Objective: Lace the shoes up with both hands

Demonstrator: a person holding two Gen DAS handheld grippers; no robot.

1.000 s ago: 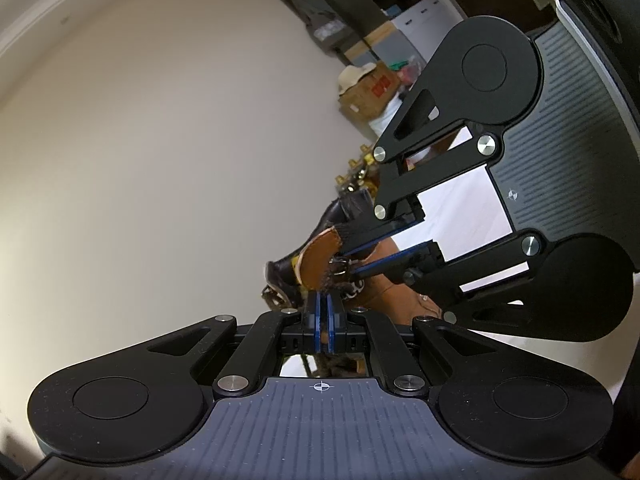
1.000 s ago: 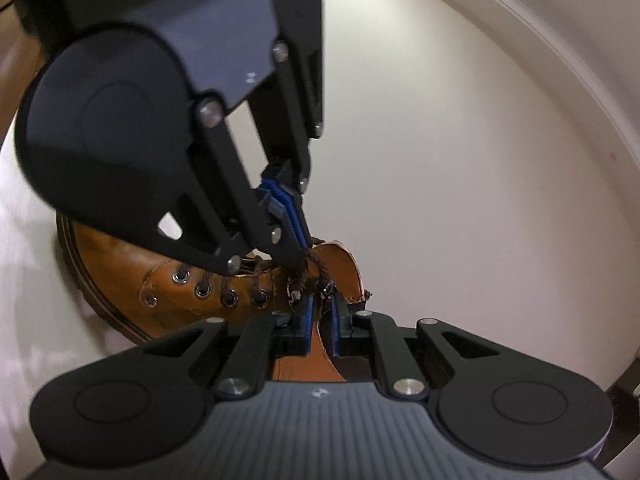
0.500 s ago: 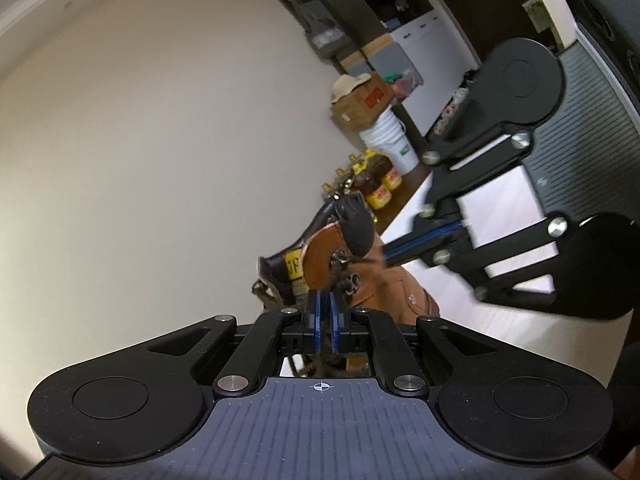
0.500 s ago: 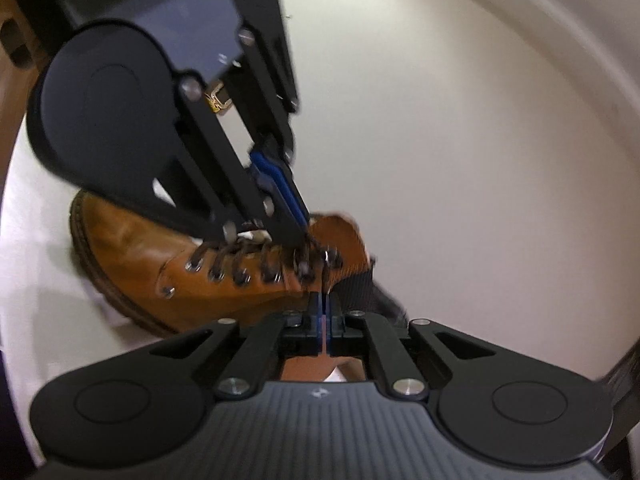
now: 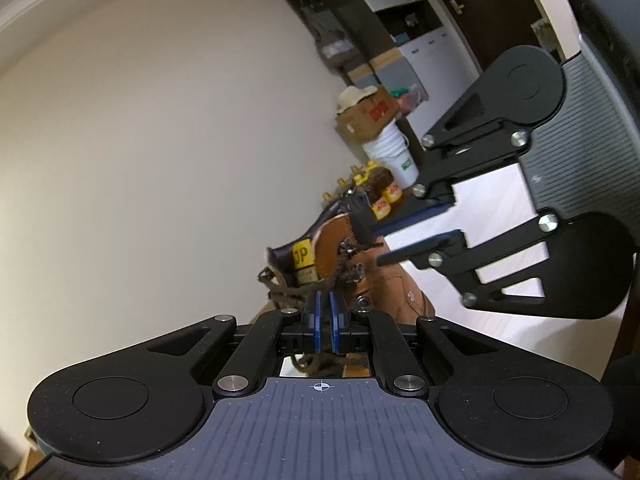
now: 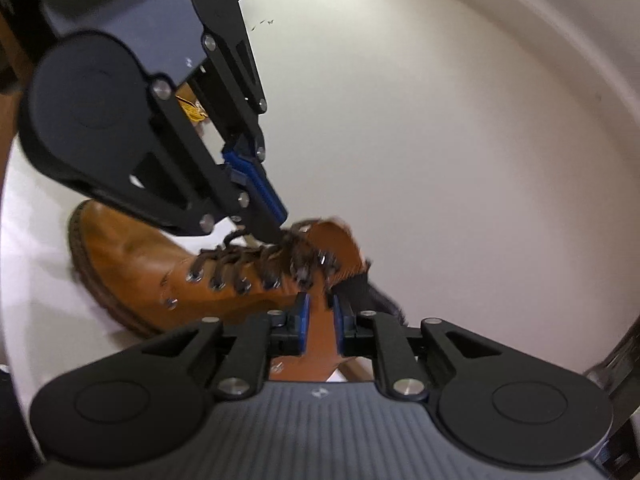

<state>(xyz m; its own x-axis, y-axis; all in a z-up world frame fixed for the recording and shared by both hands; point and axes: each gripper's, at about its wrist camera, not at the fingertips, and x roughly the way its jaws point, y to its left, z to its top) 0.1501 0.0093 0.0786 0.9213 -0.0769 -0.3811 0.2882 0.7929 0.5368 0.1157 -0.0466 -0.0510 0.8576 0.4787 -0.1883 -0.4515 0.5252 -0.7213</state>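
A tan leather boot (image 6: 140, 264) with dark brown laces (image 6: 248, 264) lies on a white surface (image 6: 36, 288), toe to the left in the right wrist view. My left gripper (image 5: 326, 304) is shut on a strand of the brown lace (image 5: 340, 268), which runs from the top eyelets down between its blue pads. In the right wrist view the left gripper (image 6: 280, 234) reaches into the laces near the boot's top. My right gripper (image 6: 320, 320) is opening just behind the boot's collar. Only the boot's leather shows through its gap. In the left wrist view the right gripper (image 5: 377, 245) points at the top eyelets.
A plain white wall (image 5: 160, 160) stands behind the boot. Further back are a cardboard box (image 5: 368, 114), a white bucket (image 5: 394, 156), yellow-labelled bottles (image 5: 384, 200) and dark cabinets (image 5: 340, 20). A dark sleeve (image 5: 624, 384) shows at the right edge.
My right gripper, shut half a second ago at the boot's top eyelets, now has its jaws apart. The left gripper still holds the lace and has shifted slightly.
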